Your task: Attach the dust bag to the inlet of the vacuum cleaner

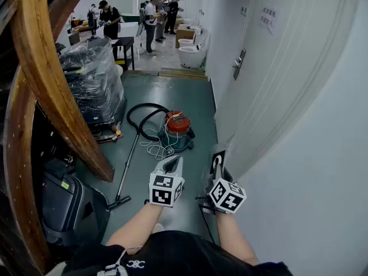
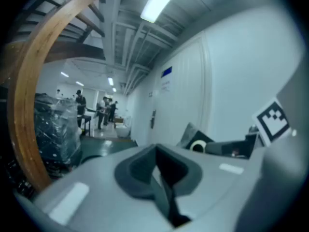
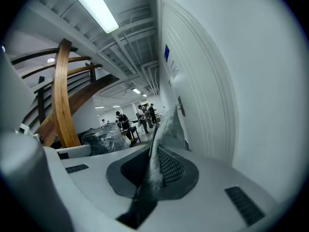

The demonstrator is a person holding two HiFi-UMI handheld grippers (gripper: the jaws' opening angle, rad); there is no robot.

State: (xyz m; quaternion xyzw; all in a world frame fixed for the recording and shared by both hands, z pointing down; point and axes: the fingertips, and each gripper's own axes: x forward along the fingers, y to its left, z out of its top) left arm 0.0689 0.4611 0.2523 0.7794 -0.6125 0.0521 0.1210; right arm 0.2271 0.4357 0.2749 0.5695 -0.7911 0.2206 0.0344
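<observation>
A vacuum cleaner [image 1: 177, 129] with a red lid stands on the green floor ahead, its black hose [image 1: 142, 116] looped to the left and its wand [image 1: 127, 171] lying toward me. My right gripper [image 1: 218, 169] [image 3: 157, 170] is shut on the dust bag [image 1: 218, 157] [image 3: 167, 129], a grey felt sheet with a black collar and a white ring that stands up between the jaws. The left gripper view shows that collar [image 2: 197, 144] to its right. My left gripper [image 1: 172, 164] [image 2: 162, 178] is shut with nothing in it. Both grippers hang well short of the vacuum.
A curved wooden stair beam [image 1: 40, 79] runs along the left. A plastic-wrapped pallet [image 1: 93, 80] and a dark case [image 1: 69, 207] stand on the left. A white wall and door [image 1: 270, 68] close the right side. People [image 1: 150, 22] and white tubs [image 1: 190, 55] are far down the hall.
</observation>
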